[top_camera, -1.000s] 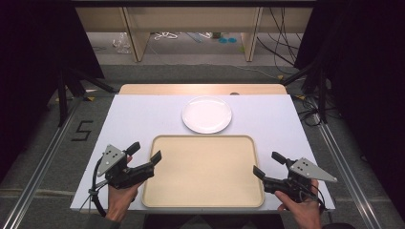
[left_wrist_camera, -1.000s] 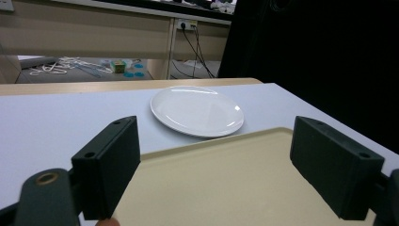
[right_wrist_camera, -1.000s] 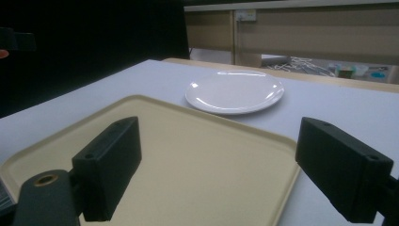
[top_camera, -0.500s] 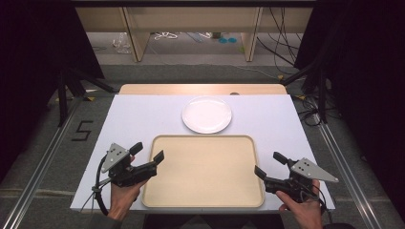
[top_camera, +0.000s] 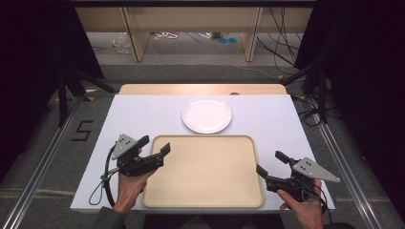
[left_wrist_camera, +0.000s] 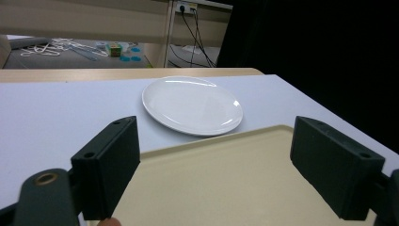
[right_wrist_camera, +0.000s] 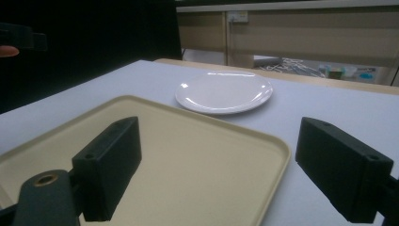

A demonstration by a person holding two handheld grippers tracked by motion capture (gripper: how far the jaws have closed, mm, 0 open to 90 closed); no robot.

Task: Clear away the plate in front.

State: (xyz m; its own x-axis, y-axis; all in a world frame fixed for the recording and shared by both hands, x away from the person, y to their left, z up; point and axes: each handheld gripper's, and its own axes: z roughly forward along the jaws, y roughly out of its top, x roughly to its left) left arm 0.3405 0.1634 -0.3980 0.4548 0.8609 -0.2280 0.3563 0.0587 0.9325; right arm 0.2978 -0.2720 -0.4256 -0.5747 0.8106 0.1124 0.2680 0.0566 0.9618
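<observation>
High view: beige tray (top_camera: 203,171) sits at 6 o'clock on the white table (top_camera: 143,114), white plate (top_camera: 207,114) just beyond at 12. Left gripper (top_camera: 154,147) and right gripper (top_camera: 268,163) gape wide, empty.

Left gripper view: plate (left_wrist_camera: 192,105) at 12, looks glossy, rigid, breakable; take its rim.

Right gripper view: tray (right_wrist_camera: 197,155) looks stiff, light; grab its raised lip. Shelving, cables behind.
</observation>
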